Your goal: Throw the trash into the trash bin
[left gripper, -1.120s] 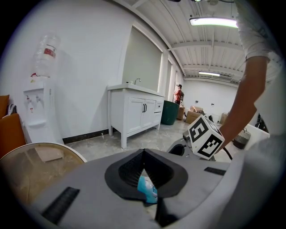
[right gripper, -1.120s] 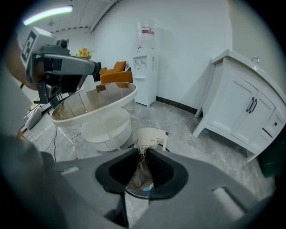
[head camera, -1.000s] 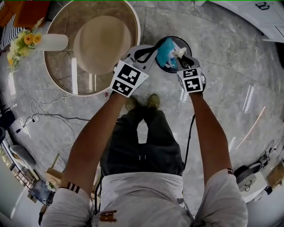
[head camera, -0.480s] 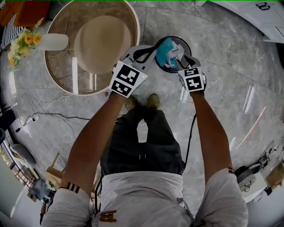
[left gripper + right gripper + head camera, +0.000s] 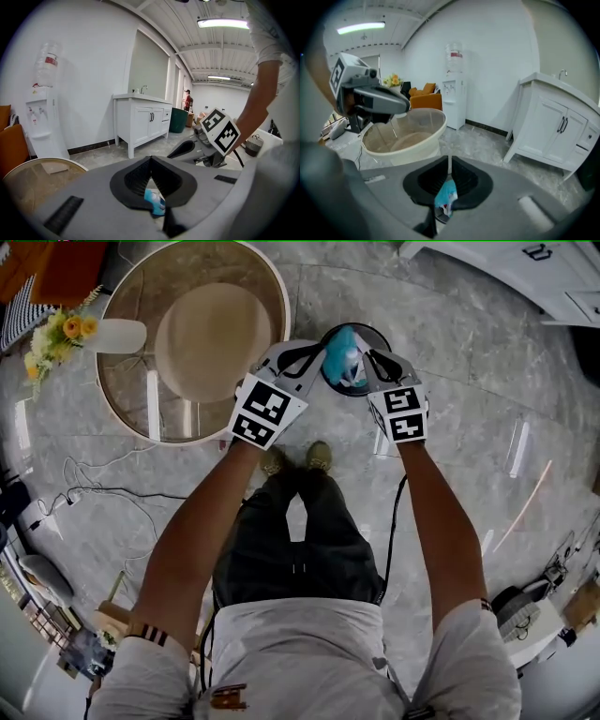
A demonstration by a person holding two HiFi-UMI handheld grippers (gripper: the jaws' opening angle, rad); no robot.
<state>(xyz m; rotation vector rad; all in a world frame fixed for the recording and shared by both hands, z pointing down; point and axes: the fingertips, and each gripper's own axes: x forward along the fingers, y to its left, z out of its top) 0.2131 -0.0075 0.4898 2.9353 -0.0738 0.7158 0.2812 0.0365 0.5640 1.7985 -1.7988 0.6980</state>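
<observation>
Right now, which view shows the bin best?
The head view: it looks straight down into the bin, round dark rim showing, blue trash inside. The left gripper view shows only a scrap of that trash; the right gripper view adds perhaps a sliver of rim.

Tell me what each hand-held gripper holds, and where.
Nothing: left hand-held gripper shut empty; right hand-held gripper has just been closing, nothing between its jaws; blue wrapper lies in the bin.

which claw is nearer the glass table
Left. The left claw is beside the table; the right claw, its empty jaws just closing, is farther, across the trash bin.
</observation>
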